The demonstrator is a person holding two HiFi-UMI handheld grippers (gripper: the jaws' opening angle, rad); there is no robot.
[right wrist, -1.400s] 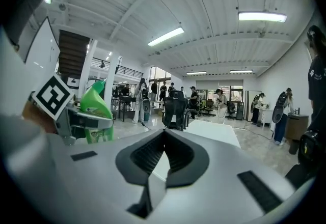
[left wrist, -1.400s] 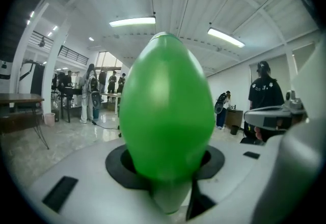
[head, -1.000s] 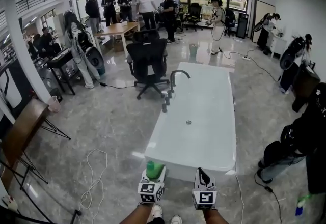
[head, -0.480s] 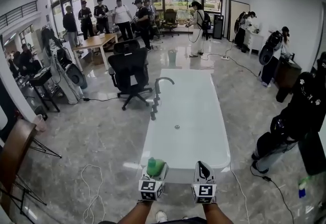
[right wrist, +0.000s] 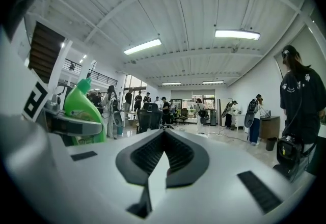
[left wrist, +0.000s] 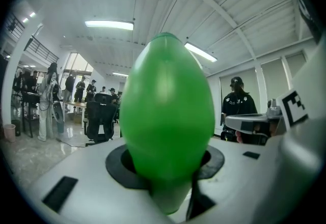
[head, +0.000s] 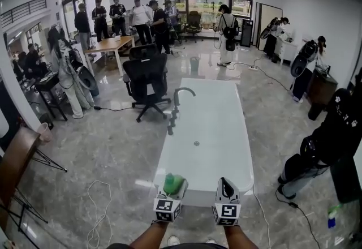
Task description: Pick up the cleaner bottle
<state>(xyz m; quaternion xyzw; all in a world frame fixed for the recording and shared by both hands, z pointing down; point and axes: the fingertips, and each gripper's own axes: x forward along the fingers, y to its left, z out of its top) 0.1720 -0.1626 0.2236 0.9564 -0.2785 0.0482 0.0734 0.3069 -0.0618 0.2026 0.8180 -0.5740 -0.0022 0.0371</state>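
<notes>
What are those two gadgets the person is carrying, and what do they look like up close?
They are two hand-held tongs in smooth white plastic. The left tongs and the right tongs each taper to a rounded tip, with black ribbed pads lining the inside. At the rear of each sits a cube printed with black-and-white square markers. No cables or sleeves show.

The cleaner bottle [left wrist: 168, 116] is smooth glossy plastic, the floor [head: 113, 146] polished veined stone

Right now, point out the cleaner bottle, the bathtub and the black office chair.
cleaner bottle [left wrist: 168, 116]: left gripper view, middle of its green body.
bathtub [head: 218, 129]: head view, bare white surface right of the drain.
office chair [head: 146, 71]: head view, backrest.
</notes>
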